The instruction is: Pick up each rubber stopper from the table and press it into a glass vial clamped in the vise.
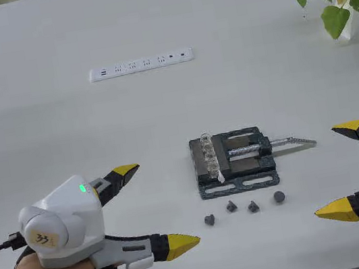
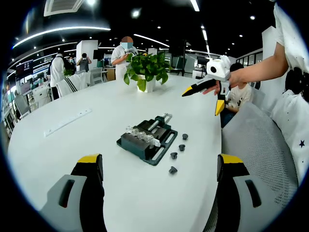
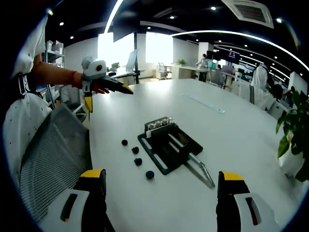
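Left tool [image 1: 167,204] and right tool [image 1: 325,170] hover wide open and empty, flanking the vise [image 1: 242,182] and four loose stoppers [image 1: 231,205].

Dark grey stoppers [image 1: 231,205], white table [image 1: 131,128]

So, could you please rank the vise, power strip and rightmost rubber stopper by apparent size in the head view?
1. vise
2. power strip: longer but slimmer and farther off, so unsure
3. rightmost rubber stopper: smallest

Four stoppers [image 1: 244,207] lie before the vise [image 1: 234,162].
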Demonstrator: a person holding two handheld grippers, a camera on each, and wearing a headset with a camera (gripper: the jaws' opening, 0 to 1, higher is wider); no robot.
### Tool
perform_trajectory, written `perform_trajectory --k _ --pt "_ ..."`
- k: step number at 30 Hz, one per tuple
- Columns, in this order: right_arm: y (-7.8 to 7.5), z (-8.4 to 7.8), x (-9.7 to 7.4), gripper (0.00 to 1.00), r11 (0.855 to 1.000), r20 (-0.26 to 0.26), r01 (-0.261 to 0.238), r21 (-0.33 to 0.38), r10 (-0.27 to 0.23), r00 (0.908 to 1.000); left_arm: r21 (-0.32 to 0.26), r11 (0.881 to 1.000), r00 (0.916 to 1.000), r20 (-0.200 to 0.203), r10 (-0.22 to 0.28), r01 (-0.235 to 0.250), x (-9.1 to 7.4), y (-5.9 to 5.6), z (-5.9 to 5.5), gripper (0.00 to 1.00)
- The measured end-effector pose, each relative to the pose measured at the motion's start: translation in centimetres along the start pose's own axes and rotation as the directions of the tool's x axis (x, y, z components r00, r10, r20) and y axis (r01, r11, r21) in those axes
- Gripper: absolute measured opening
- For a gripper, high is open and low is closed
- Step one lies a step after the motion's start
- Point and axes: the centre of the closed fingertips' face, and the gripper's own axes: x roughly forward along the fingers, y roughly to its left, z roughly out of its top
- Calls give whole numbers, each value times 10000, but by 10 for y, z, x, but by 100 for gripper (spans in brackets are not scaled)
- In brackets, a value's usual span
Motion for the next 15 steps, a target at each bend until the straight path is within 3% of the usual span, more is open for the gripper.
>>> perform_trajectory --k 15 --pt "0 0 0 94 9999 -249 -68 -127 65 9997 101 9999 10000 -90 12 -11 1 -3 2 98"
